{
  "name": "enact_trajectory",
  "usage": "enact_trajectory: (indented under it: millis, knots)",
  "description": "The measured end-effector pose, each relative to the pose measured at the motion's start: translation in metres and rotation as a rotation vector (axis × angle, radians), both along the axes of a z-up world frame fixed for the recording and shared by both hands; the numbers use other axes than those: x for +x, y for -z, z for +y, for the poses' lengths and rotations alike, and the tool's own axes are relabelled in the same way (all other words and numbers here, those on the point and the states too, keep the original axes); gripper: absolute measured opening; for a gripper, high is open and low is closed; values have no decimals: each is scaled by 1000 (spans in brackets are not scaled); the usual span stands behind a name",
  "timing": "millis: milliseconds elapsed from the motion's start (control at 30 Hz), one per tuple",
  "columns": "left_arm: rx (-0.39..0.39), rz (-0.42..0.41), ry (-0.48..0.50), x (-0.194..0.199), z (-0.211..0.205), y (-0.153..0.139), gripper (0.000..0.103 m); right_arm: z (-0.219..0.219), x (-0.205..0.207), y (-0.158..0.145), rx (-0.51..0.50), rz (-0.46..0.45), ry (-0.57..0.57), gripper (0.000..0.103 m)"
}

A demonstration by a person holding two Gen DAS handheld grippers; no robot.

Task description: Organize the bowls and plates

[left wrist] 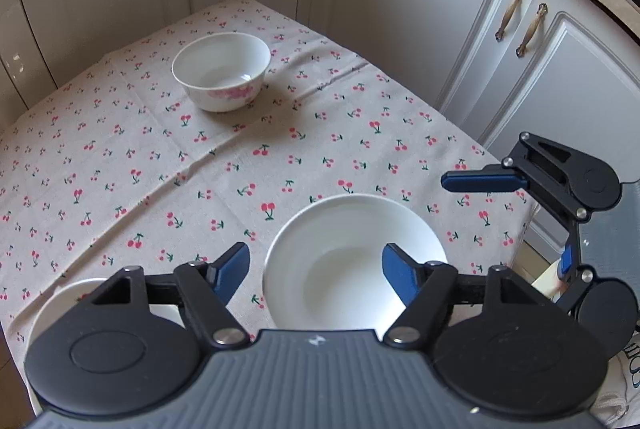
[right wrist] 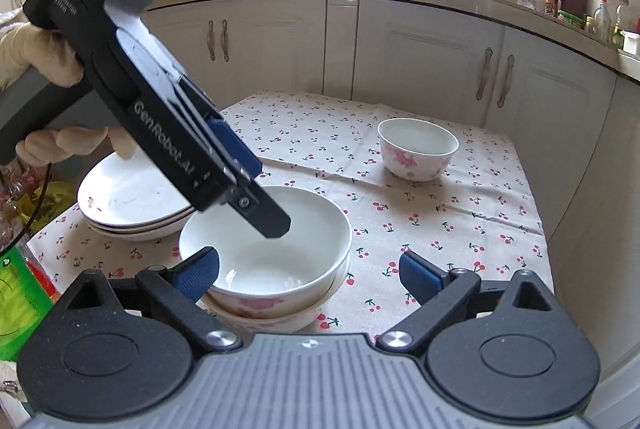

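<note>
Two bowls are sitting one inside the other right in front of us, and this stack of bowls (right wrist: 266, 269) is at about 6 o'clock on the cherry cloth (right wrist: 440, 213). We are working on the bowl step, putting the bowls together in one pile.

Our left gripper (left wrist: 316, 269) is hanging over the top bowl with its blue pads partly apart. One finger is reaching down over the inside and the other is staying outside the rim, and neither looks like it is pressing, so we judge that it is not holding the bowl. Our right gripper (right wrist: 308, 271) is standing wide, with one pad beside the near wall of the stack and the other out over the cloth. It is holding nothing.

One little flowered bowl (right wrist: 418, 149) is sitting alone, well apart, at about 1 o'clock from the stack. A pile of plates (right wrist: 124, 201) is waiting at about 10 o'clock, just beside the stack.

Next, we think, the lone bowl needs fetching. That calls for lifting a gripper clear of the stack, reaching far across the cloth, pinching the thin rim gently and carrying it level so it is not slipping or knocking.
</note>
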State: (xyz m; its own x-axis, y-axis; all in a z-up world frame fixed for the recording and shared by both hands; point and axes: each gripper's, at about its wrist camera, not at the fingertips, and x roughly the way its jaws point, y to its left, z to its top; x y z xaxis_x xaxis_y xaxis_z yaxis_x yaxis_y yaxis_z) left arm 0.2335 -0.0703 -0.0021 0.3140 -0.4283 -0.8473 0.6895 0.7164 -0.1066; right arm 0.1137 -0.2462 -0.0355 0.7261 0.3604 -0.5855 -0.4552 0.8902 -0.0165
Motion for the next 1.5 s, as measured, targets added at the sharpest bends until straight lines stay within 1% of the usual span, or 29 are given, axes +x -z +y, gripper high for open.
enact_trajectory:
  millis: [133,300,467,700,900,1133,1267,1367,1433,1500]
  knots:
    - [-10,-39,4,7,1,-9,81,-4,3,-6,-17,-18,-1,99]
    - [-35,-85,-3,28,0,-18,90,-16,21,-18,-40,-46,16,102]
    - [-50,-93,-23,62,-6,-15,91,-33,55,-21,-39,-33,51,102]
    - [-58,-87,-44,119,-21,-3,91,-42,107,-14,-39,5,71,102]
    - [-53,-78,-70,162,-32,12,91,-39,148,-2,-51,11,44,101]
    - [-47,-40,-116,204,-39,31,90,-41,193,14,-62,70,3,101]
    - [-42,-18,-129,221,-45,42,87,-40,214,23,-81,89,3,97]
    - [-52,5,-128,229,-48,49,75,-39,224,28,-67,99,4,92]
    - [-51,11,-123,233,-51,52,73,-38,229,32,-65,102,-2,90]
    - [-52,19,-121,236,-53,55,67,-35,233,36,-80,99,-9,87]
